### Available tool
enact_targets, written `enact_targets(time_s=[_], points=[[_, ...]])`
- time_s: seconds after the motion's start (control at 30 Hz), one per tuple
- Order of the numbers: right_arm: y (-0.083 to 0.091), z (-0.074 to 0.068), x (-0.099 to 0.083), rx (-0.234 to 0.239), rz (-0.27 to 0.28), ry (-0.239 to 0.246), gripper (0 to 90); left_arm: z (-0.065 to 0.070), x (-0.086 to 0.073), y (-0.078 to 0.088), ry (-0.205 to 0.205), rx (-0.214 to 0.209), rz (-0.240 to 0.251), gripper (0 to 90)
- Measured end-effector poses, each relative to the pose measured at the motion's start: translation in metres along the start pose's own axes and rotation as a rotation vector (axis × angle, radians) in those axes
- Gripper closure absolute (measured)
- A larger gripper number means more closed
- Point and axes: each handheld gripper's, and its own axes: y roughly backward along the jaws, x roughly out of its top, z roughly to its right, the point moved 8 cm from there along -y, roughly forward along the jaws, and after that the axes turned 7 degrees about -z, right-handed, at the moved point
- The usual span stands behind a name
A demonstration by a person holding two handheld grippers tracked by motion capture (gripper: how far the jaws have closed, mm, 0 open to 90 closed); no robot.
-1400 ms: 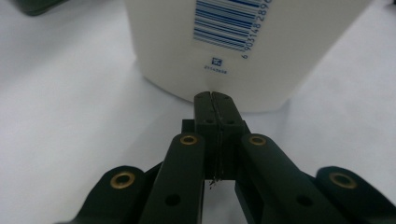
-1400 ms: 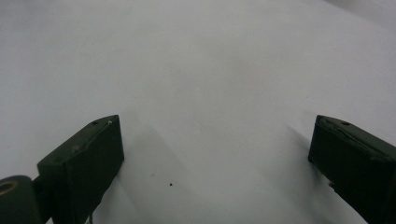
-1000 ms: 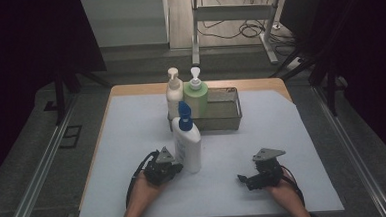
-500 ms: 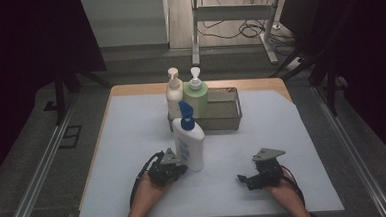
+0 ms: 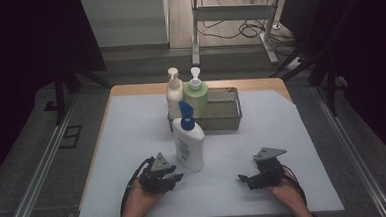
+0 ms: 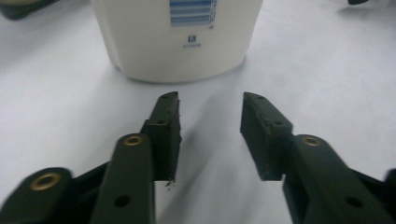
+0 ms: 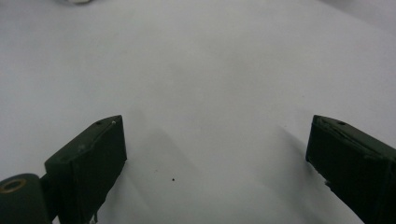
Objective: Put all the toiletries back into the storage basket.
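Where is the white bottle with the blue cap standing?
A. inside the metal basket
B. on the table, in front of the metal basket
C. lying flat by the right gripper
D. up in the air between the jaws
B: the white bottle with the blue cap stands upright on the table, in front of the metal basket, with the left gripper beside it, its jaws apart with nothing between them.
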Motion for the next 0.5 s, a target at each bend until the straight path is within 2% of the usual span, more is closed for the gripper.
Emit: enact_targets(time_s=[0.17, 0.33, 0.5], points=[[0.007, -0.003, 0.006, 0.012, 0.020, 0.020, 4.5, -0.002, -0.012, 0.001, 0.026, 0.026, -0.014, 44.5], [0.012, -0.012, 0.013, 0.021, 0.032, 0.050, 0.0, -0.007, -0.024, 0.003, 0.079, 0.046, -0.020, 34.7], [0.018, -0.022, 0.024, 0.047, 0.049, 0.068, 0.0, -0.011, -0.034, 0.007, 0.120, 0.072, -0.011, 25.8]])
